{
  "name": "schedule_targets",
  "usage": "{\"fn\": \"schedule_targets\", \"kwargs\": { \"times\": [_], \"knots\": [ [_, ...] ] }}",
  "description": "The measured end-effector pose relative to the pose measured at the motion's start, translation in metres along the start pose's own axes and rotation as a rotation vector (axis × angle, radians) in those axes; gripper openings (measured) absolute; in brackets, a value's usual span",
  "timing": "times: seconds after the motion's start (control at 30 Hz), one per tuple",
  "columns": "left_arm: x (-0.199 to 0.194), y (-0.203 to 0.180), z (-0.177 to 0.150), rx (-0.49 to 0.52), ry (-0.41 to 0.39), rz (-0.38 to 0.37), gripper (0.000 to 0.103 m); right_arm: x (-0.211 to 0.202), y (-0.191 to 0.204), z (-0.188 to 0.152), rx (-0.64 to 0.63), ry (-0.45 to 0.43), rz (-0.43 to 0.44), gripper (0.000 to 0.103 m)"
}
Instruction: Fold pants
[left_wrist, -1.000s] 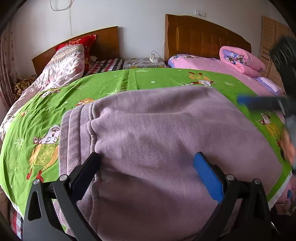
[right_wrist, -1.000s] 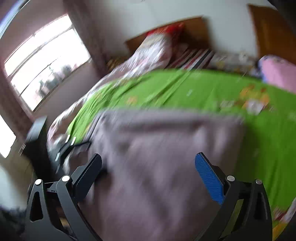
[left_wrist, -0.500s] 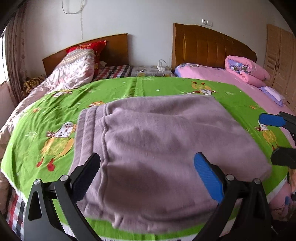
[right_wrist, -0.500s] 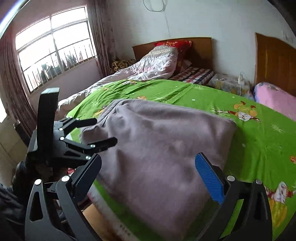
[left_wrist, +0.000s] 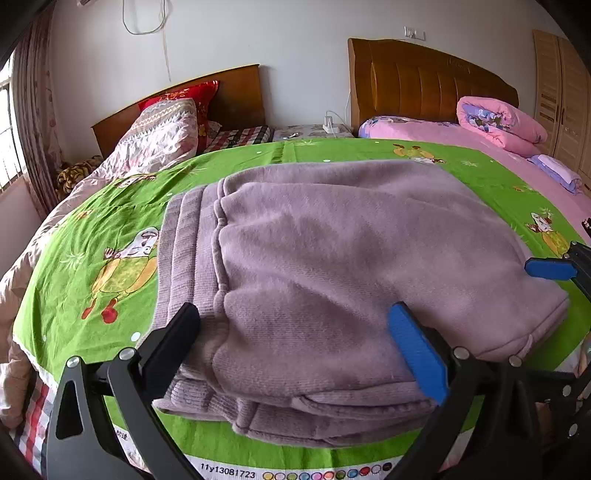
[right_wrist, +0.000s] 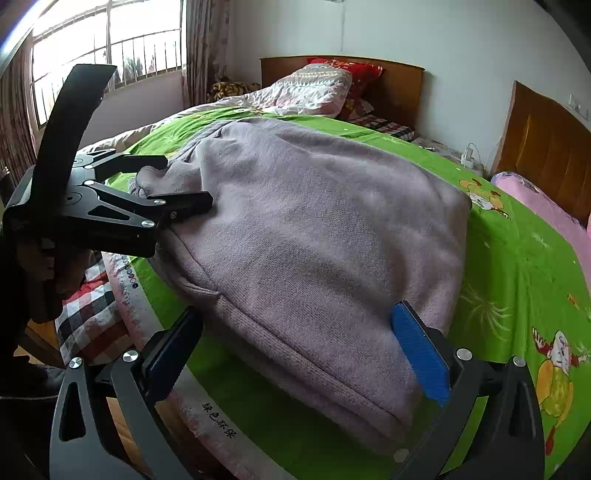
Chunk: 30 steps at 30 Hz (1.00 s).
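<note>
One folded pants (left_wrist: 332, 266) lies on the sheet (left_wrist: 92, 236); two tongs, left (left_wrist: 299, 347) and right (right_wrist: 295, 347), gape empty.

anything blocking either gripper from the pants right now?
Nothing visible does. The folded purple pants lie alone on the green sheet, with no other item on or beside them. The left gripper and right gripper are both open at the near edge, bare fabric directly ahead of each.

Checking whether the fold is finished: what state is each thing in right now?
pants: folded into a stack, lying flat on the green sheet
left gripper: open, holding nothing
right gripper: open, holding nothing
pink quilt: folded, at the far headboard
</note>
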<state>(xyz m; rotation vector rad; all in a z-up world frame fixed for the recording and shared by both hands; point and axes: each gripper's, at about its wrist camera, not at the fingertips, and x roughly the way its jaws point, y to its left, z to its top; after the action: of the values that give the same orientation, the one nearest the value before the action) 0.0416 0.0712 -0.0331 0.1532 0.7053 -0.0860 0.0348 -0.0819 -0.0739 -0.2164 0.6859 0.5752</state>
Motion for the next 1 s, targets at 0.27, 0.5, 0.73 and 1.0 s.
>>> {"fn": "schedule_targets", "kwargs": {
  "times": [0.27,0.5,0.73,1.0],
  "knots": [
    [0.000,-0.001,-0.003,0.002,-0.007,0.001,0.102,-0.002,0.006,-0.008,-0.002,-0.005,-0.010,0.099],
    [0.000,-0.002,-0.002,0.000,-0.002,0.004,0.102,-0.002,0.003,-0.009,0.003,-0.018,0.006,0.099],
    [-0.044,0.023,0.083,-0.165,-0.054,-0.237,0.101,-0.003,0.000,-0.008,0.014,-0.021,0.013,0.099],
    [0.056,0.034,0.106,-0.136,0.180,-0.143,0.101,-0.004,-0.002,-0.008,0.025,-0.026,0.026,0.099]
  ]
}}
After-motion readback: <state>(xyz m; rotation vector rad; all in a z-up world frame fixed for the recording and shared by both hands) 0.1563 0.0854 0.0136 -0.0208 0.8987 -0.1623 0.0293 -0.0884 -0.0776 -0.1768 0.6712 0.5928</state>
